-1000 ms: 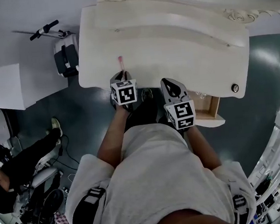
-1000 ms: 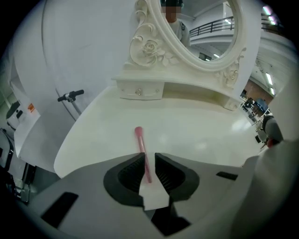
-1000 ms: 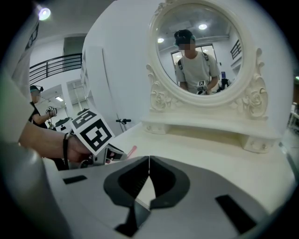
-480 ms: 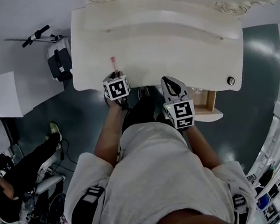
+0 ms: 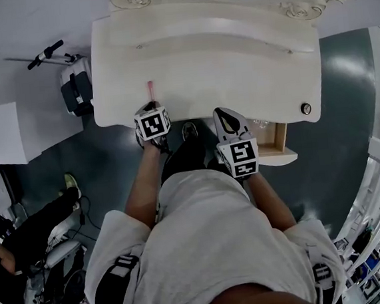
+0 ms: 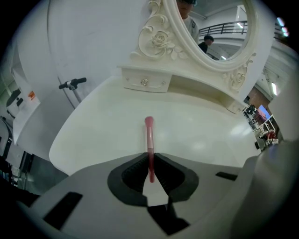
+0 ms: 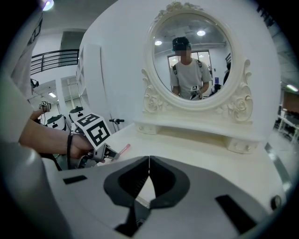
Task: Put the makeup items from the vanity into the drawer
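- Pink makeup stick (image 6: 149, 135) pinched by its near end between the jaws of the left gripper (image 6: 150, 162); jaws narrowed tight onto it, ribbed pads pressing on both sides.
- Rest of the stick pointing straight away from the gripper, out over the tabletop (image 6: 201, 135), rounded tip towards the tabletop's back. Resting on the surface or just clear of it: cannot tell.
- Head view: left gripper (image 5: 151, 108) at the tabletop's front edge, left part; stick just inside that edge.
- Right gripper (image 7: 149, 164): jaws fully together, pads meeting in a thin line, nothing between them.
- Head view: right gripper (image 5: 222, 115) also at the tabletop's front edge, nearer the middle, beside the left gripper but apart from it.
- Drawer (image 5: 277, 145) pulled out from under the tabletop's front edge, right part, just beside the right gripper; wooden inside showing, contents too small to tell.
- Mirror (image 7: 191, 56), oval in a carved frame, upright at the tabletop's back; small drawer (image 6: 145, 82) with a knob at its foot, left side.
- Seated person (image 5: 25, 244) well off the tabletop's left end, down at floor level.
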A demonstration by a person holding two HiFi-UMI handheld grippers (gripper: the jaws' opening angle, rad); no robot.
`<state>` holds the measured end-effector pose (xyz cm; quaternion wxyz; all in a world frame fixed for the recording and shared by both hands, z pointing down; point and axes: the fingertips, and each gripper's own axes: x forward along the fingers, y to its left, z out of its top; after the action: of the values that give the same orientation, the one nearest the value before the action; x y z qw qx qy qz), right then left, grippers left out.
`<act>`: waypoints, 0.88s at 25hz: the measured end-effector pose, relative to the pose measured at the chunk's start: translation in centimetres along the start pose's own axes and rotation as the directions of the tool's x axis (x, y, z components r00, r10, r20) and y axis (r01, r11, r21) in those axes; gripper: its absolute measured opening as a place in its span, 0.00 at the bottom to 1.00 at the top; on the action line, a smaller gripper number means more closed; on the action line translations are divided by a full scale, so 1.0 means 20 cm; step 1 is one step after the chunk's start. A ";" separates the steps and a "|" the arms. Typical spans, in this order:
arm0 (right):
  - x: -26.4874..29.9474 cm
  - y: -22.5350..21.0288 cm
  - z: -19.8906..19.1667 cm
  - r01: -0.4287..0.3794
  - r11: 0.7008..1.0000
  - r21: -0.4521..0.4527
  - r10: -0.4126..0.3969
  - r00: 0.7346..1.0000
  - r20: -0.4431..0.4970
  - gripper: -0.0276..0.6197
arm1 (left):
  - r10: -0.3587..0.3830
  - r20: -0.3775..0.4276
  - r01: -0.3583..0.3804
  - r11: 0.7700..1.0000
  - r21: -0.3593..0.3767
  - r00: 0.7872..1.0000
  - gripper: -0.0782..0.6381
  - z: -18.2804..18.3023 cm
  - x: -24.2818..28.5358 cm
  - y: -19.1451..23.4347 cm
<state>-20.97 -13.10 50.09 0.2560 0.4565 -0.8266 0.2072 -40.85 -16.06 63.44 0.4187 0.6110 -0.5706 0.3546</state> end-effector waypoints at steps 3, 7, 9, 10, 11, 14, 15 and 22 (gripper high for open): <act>-0.03 0.00 0.00 0.003 1.000 -0.005 -0.003 1.000 0.008 0.07 | -0.005 0.028 0.004 1.000 0.017 1.000 0.17 0.01 -0.04 -0.04; -0.09 0.00 0.01 0.012 1.000 -0.005 -0.012 1.000 0.025 0.07 | -0.022 0.053 0.019 0.999 0.048 0.998 0.17 0.04 -0.09 -0.11; -0.12 0.00 0.00 0.020 1.000 -0.004 -0.020 0.999 0.028 0.07 | -0.035 0.058 0.031 0.997 0.064 0.998 0.17 0.04 -0.11 -0.16; -0.14 0.00 -0.01 0.024 1.000 -0.002 -0.024 0.999 0.030 0.07 | -0.039 0.059 0.035 0.997 0.071 0.998 0.17 0.03 -0.12 -0.18; -0.16 -0.01 -0.01 0.030 1.000 0.001 -0.030 0.999 0.032 0.07 | -0.043 0.060 0.038 0.996 0.079 0.997 0.17 0.03 -0.12 -0.20; -0.22 -0.05 -0.03 0.052 0.999 0.015 -0.052 0.998 0.041 0.07 | -0.051 0.062 0.044 0.994 0.100 0.997 0.17 0.02 -0.14 -0.26; -0.24 -0.06 -0.04 0.061 0.998 0.021 -0.062 0.997 0.043 0.07 | -0.056 0.064 0.049 0.993 0.109 0.996 0.17 0.02 -0.14 -0.28; -0.39 -0.13 -0.11 0.104 0.993 0.057 -0.108 0.992 0.060 0.07 | -0.109 0.064 0.099 0.984 0.149 0.992 0.17 -0.01 -0.18 -0.49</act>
<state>-14.67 -8.12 47.26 0.2281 0.5128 -0.8029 0.2009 -31.39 -14.39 59.27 0.3703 0.6811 -0.5252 0.3508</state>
